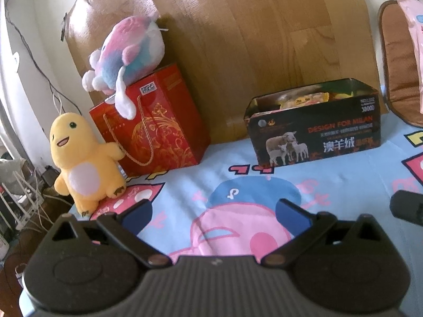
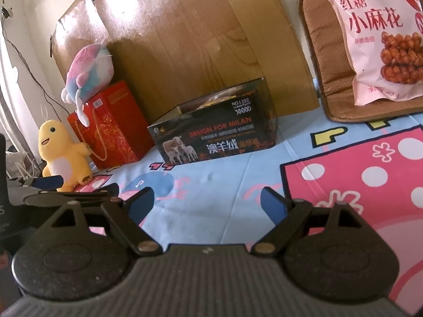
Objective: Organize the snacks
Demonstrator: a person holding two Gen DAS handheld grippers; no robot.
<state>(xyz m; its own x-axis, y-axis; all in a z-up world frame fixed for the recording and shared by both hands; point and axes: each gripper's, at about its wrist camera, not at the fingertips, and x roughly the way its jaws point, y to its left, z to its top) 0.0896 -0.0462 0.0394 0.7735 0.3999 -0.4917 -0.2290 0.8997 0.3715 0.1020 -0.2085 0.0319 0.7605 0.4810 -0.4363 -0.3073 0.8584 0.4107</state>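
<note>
Jaws spread – both grippers (empty) | black box [image 1: 314, 129] ahead – apart

Left black two-finger gripper with blue pads [image 1: 214, 211]: jaws spread wide, nothing between fingers, nothing touching pads. Right black two-finger gripper with blue pads [image 2: 207, 203]: same, jaws wide apart, gap empty. Left unit visible just outside right's left finger.

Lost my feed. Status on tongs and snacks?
Left tongs open, empty. Right tongs open, empty. Snack bag against the cushion; black box holds packets. Path clear.
</note>
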